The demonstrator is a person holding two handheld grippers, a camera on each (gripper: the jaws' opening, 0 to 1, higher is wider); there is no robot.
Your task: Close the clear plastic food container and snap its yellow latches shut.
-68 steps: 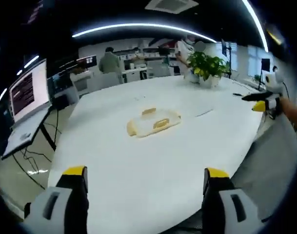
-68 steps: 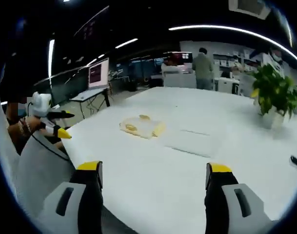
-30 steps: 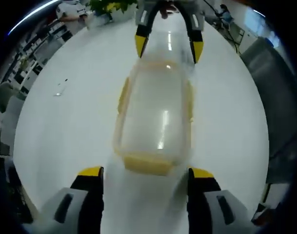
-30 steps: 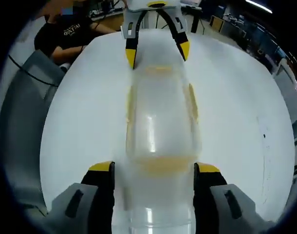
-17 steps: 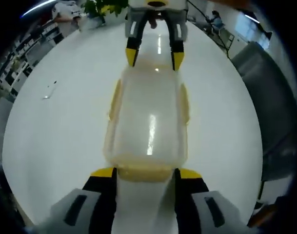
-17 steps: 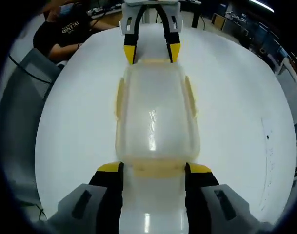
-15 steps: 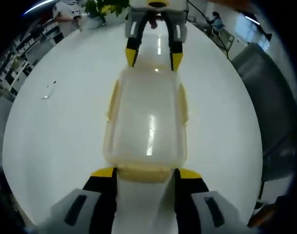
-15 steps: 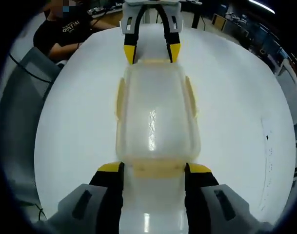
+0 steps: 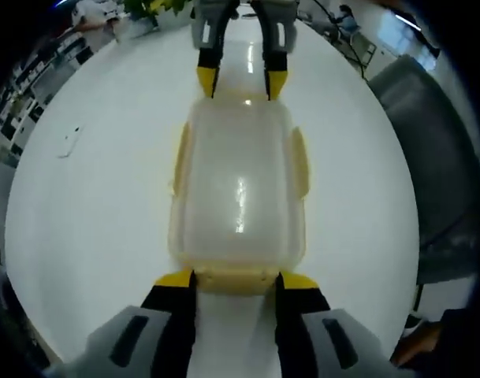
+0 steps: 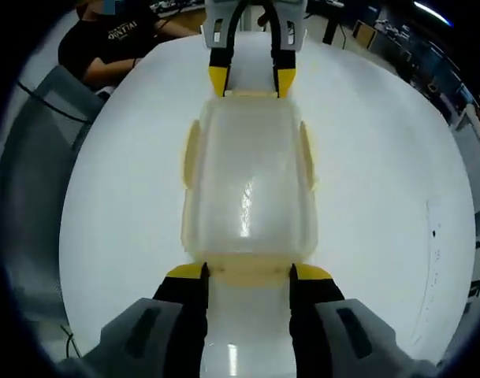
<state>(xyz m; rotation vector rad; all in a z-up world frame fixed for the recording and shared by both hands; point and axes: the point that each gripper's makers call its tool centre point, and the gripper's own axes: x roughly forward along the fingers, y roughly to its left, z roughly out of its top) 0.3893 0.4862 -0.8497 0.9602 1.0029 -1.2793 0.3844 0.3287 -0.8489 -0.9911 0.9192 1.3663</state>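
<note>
Container is lying in the middle of the white surface, with its lid already sitting on top. The left gripper is holding its fingers a little apart, one at each side of the yellow latch on the near short end. The right gripper is doing the same at the opposite end latch. I am judging this placing as preparation for pressing both end latches down together. Whether the fingers are really touching the latches is hard to see. The side latches are looking pale, and their state is unclear.
</note>
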